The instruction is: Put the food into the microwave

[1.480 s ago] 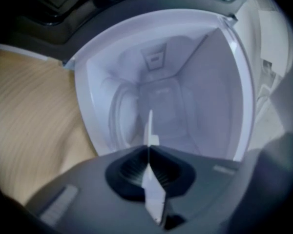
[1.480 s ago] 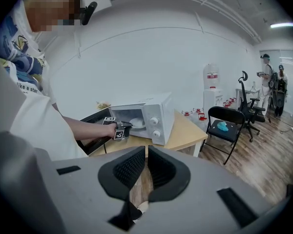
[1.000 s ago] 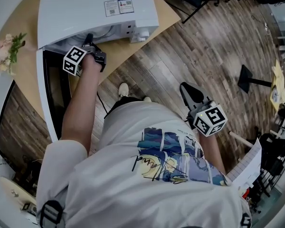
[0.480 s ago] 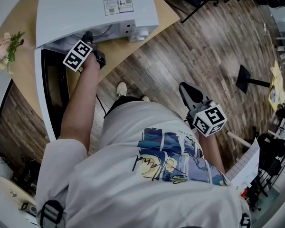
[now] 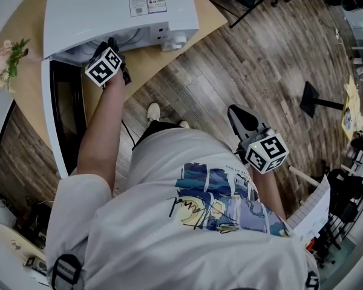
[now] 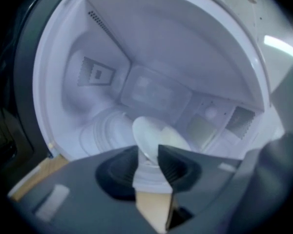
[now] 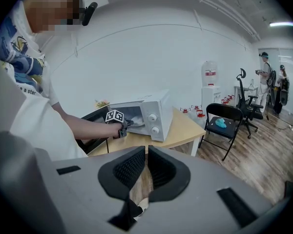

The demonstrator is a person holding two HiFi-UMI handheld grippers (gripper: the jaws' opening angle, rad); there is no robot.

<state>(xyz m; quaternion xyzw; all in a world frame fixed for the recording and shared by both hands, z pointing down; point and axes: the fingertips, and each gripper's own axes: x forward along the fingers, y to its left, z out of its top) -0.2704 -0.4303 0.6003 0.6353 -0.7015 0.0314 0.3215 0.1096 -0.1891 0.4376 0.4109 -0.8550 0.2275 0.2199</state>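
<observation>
The white microwave [image 5: 121,11] stands on the wooden table [image 5: 163,59] with its dark door [image 5: 63,119] swung open to the left. My left gripper [image 5: 112,46] reaches into the mouth of the cavity [image 6: 151,48]. Its jaws are opening, and a pale white dish [image 6: 154,130] rests on the cavity floor with its near rim at the tips of the left gripper [image 6: 147,152]; the pads do not press on it. What food it holds I cannot make out. My right gripper [image 5: 242,121] hangs by the person's side over the floor, shut and empty [image 7: 146,152].
A glass turntable [image 6: 102,130] lies left of the dish. Flowers [image 5: 9,65] stand at the table's left end. A black folding chair [image 7: 227,123] and a water dispenser [image 7: 210,82] stand right of the table. People [image 7: 266,77] are at the far right.
The left gripper has rolled at the microwave's mouth, its marker cube turning and shifting slightly up and right. The right gripper has stayed where it was.
</observation>
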